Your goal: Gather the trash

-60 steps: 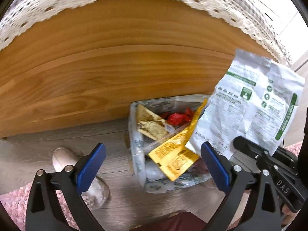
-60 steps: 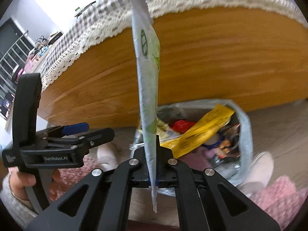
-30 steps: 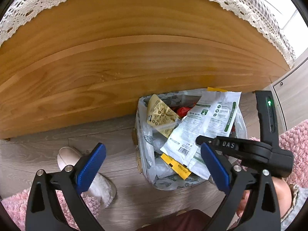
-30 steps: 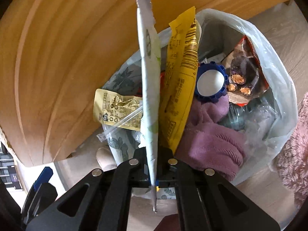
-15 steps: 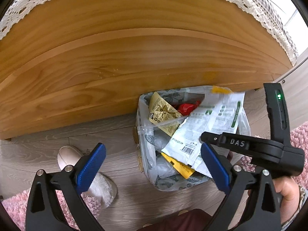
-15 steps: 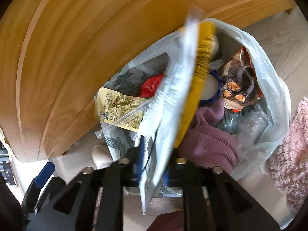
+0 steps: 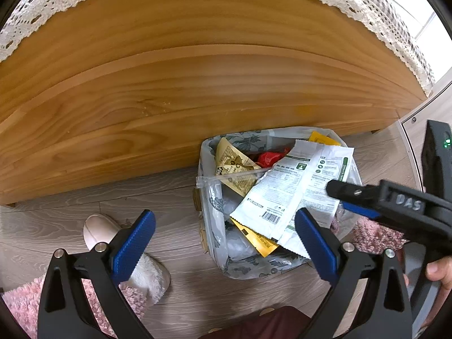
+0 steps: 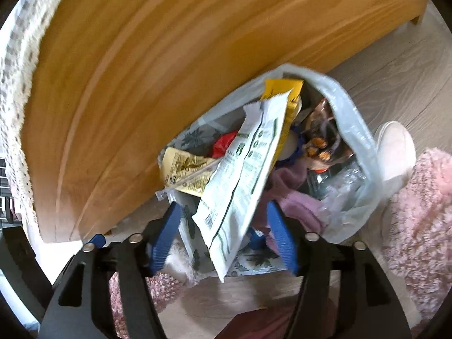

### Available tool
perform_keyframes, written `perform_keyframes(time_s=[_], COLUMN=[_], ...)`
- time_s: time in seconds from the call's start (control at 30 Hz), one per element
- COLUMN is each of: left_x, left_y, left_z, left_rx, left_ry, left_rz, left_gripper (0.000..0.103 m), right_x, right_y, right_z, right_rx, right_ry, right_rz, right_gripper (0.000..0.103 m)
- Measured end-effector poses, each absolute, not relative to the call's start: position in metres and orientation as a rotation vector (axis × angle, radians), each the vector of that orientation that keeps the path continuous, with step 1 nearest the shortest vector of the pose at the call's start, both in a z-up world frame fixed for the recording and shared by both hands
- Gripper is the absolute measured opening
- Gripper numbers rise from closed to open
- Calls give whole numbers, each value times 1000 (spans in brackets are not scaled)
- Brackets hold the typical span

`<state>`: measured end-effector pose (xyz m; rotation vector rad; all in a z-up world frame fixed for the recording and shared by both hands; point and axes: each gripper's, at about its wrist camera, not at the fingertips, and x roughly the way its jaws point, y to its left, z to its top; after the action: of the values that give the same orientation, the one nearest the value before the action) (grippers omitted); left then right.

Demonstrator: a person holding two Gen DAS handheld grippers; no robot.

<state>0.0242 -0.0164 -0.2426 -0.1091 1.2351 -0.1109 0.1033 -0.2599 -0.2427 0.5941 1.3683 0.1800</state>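
trash bag (image 7: 210, 226) sits on the floor tight against the wooden bed side (image 7: 169, 99), open floor to its left. inside: white wrapper (image 8: 240, 180) lying on top, yellow packets, purple cloth. right gripper (image 8: 223, 234) jaws just spread, wrapper loose between them. left gripper (image 7: 224, 243) wide open, empty. bag bottom hidden

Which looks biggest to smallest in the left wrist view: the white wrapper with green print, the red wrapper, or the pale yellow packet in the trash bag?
1. White wrapper with green print, clearly largest, lying on top.
2. Pale yellow packet.
3. Red wrapper, though it is partly hidden, so its full size is unsure.
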Motion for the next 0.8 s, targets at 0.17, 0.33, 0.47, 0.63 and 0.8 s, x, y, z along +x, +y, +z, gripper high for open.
perform_keyframes(time_s=[0.17, 0.33, 0.47, 0.63, 0.8], left_x=[23, 22, 20, 18, 10], left_y=[-20, -19, -17, -17, -14], left_z=[-240, -238, -233, -225, -210], left_rx=[-98, -107, -123, -143, -161], left_ry=[1224, 1219, 1204, 1169, 1108], left_rz=[-109, -111, -124, -138, -146], left_gripper=[96, 96, 96, 96, 96], right_x=[103, 100, 99, 95, 88], right_y=[-277, -286, -294, -300, -308], right_z=[-234, -221, -216, -209, -195], right_rx=[553, 495, 473, 413, 357], right_ry=[1320, 1244, 1223, 1187, 1142], right_rz=[170, 149, 135, 118, 110], right_gripper=[95, 95, 95, 95, 95])
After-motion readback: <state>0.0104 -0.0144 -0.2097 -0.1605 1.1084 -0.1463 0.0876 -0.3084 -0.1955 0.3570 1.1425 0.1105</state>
